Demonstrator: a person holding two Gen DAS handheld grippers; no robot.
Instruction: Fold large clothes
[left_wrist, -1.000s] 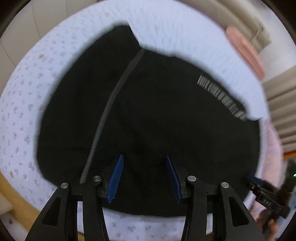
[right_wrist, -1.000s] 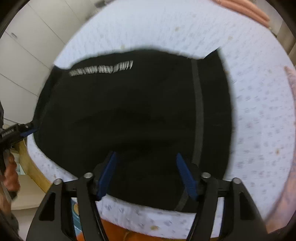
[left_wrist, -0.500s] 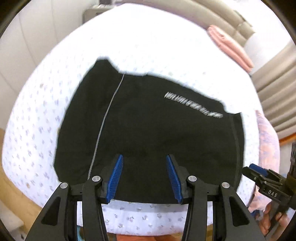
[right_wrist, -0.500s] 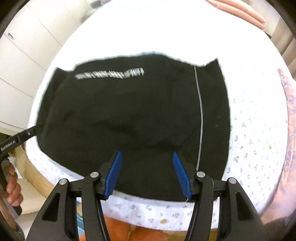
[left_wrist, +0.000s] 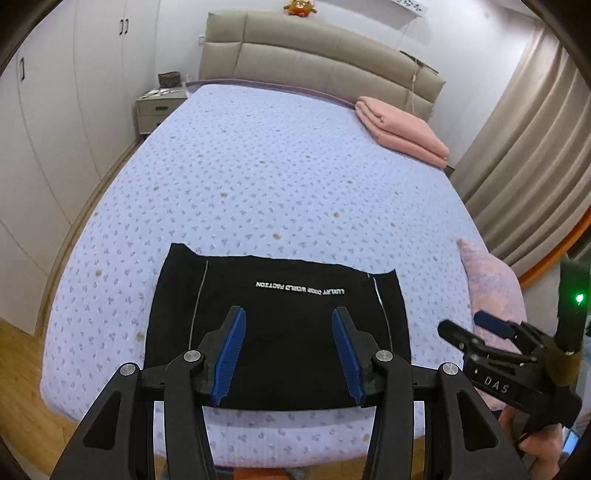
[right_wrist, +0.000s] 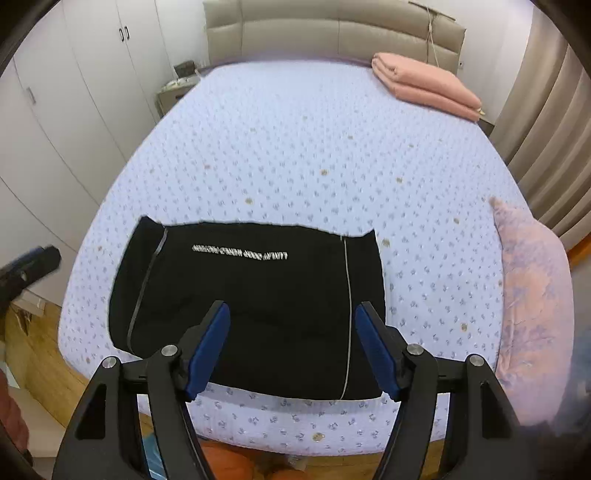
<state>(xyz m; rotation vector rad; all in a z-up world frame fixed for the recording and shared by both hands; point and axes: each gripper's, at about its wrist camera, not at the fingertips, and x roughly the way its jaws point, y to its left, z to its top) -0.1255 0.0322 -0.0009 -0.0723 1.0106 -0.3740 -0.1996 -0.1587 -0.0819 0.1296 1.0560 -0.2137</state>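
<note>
A black garment (left_wrist: 280, 325) (right_wrist: 258, 291) lies folded flat into a rectangle near the foot of the bed, with white lettering and thin pale stripes down each side. My left gripper (left_wrist: 288, 352) hangs high above it, open, with nothing between its blue pads. My right gripper (right_wrist: 291, 349) is also well above the garment; its jaws are opening and hold nothing. In the left wrist view the right gripper (left_wrist: 476, 328) shows at the right edge, held by a hand. The left gripper's tip (right_wrist: 33, 258) is blurred at the left edge of the right wrist view.
The bed's lilac dotted sheet (left_wrist: 295, 177) (right_wrist: 332, 155) stretches to a beige headboard (left_wrist: 317, 59). A folded pink blanket (left_wrist: 402, 129) (right_wrist: 424, 81) lies at the far right corner. A pink patterned pillow (right_wrist: 532, 288) (left_wrist: 491, 280) sits at the right edge. Wardrobes and a nightstand (left_wrist: 159, 107) stand left, curtains right.
Both grippers have risen far above the garment, which now looks small and the whole bed shows. The right gripper's jaws stand wider than before. The garment has stayed flat.
</note>
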